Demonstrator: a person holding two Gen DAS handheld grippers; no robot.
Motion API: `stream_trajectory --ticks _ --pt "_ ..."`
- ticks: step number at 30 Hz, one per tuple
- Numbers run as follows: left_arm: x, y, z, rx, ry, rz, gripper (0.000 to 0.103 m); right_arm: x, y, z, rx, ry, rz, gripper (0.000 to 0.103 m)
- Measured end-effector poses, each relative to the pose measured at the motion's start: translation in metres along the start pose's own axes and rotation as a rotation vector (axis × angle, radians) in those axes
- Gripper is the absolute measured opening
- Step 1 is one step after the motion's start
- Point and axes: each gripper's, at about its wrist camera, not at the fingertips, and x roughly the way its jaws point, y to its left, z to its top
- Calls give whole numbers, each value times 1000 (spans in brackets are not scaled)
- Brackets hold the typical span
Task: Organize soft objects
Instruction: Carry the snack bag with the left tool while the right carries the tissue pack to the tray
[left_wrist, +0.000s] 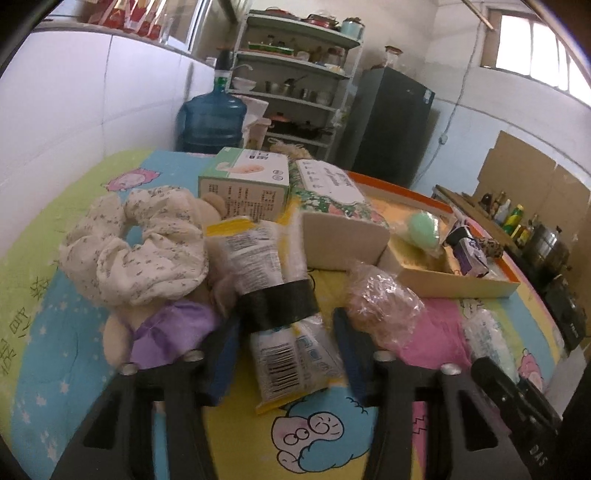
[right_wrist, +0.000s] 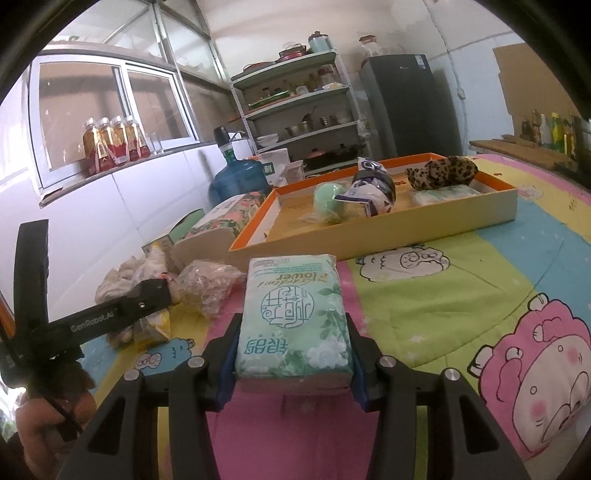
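Right hand-held gripper (right_wrist: 291, 354) is clamping the green tissue pack (right_wrist: 293, 321) above the table (right_wrist: 461, 295), short of the orange tray (right_wrist: 388, 236). Left hand-held gripper (left_wrist: 284, 332) is straddling the yellow-edged packet (left_wrist: 284, 314); pad contact unclear. Risk: snagging the neighbouring scrunchie (left_wrist: 136, 243).

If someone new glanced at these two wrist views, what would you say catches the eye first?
Probably the green tissue pack clamped in the right gripper, held low over the bright cartoon tablecloth. Next, the orange-rimmed tray behind it, already holding a leopard-print item and a green ball. In the left wrist view, the yellow-edged packet lies between the left gripper jaws, beside a floral scrunchie.
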Motion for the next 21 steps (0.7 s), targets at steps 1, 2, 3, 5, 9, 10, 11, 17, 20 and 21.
stream_trajectory --ticks 1,2,3,5,9,10,11,17,20,21 --pt "0 0 0 2 1 -8 46 0 -1 0 2 0 2 49" --pt "0 -1 -1 6 0 -12 46 0 -1 0 3 0 3 49" --pt "0 -2 -1 11 -2 -16 46 0 -1 0 1 -1 2 49" --pt "-2 -4 -3 18 -8 -27 45 -1 -1 0 0 -4 1 49" --pt "-8 -3 -9 25 -25 -51 45 -4 -1 2 -7 -16 -2 49" --pt "-9 -3 -10 25 -29 -55 45 -5 -1 2 -9 -19 -3 49" --pt "-12 -5 -11 26 -32 -59 45 -6 0 3 -12 -23 -3 49" --pt "-33 -8 -13 48 -85 -79 45 -13 6 5 -31 -42 -8 49" --pt "-45 -13 -11 61 -113 -96 45 -19 7 7 -37 -54 -9 49" --pt "-48 -14 -10 67 -120 -103 45 -21 7 8 -39 -59 -11 49"
